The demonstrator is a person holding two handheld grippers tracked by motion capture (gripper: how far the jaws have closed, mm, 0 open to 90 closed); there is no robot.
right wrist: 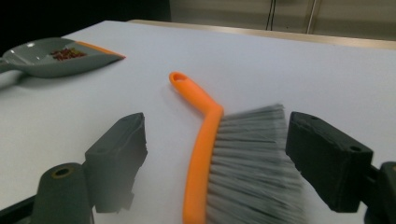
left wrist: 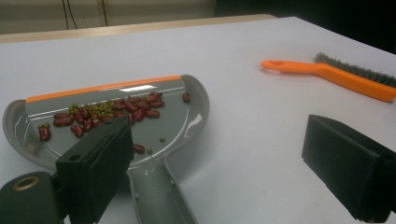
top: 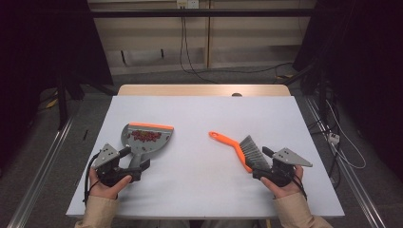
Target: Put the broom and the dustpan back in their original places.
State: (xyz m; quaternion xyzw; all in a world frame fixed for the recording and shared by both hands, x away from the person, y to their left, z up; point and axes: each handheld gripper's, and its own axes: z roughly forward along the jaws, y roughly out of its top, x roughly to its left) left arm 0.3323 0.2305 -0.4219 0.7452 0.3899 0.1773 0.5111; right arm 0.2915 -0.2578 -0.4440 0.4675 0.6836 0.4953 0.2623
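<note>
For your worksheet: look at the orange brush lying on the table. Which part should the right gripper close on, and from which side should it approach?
Probably the orange handle, not the grey bristles, which are soft and would give. The brush lies flat with its handle slanting away from the open right gripper, so come down from above with the jaws across the handle's narrow width, just beyond the bristles.

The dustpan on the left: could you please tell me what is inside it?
The dustpan holds dark red beans mixed with small green ones, lying near its orange lip. A left gripper finger covers part of the pan.
</note>
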